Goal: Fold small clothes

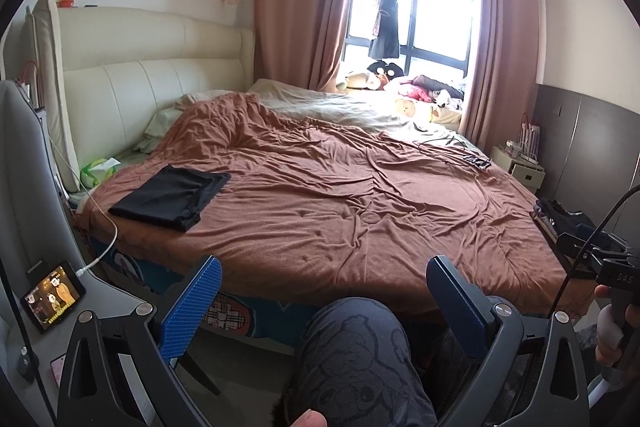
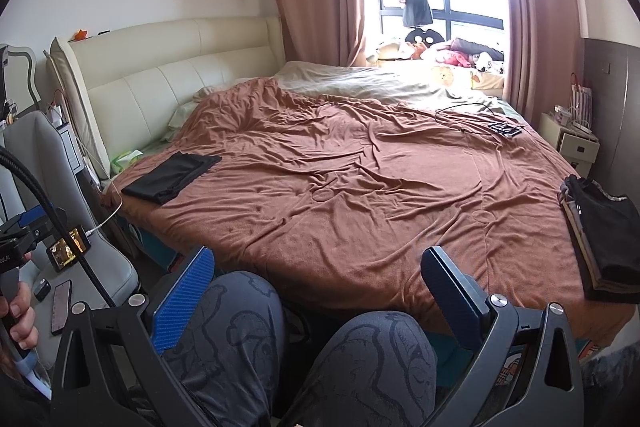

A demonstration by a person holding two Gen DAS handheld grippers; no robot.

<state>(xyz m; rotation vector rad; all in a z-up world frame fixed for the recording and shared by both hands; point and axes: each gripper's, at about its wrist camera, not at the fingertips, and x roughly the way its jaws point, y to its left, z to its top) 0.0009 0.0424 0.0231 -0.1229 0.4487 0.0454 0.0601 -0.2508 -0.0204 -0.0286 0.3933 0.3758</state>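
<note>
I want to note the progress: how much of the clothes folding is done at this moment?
Done: one black garment lies folded flat at the left edge of the bed. In hand: nothing; the left gripper and right gripper are both open and empty, held above the person's knees. Left: a pile of clothes waits at the bed's right edge; whether those are already folded cannot be told.

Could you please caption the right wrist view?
Open right gripper above knees, facing brown bedspread with folded black garment and clothes stack.
</note>
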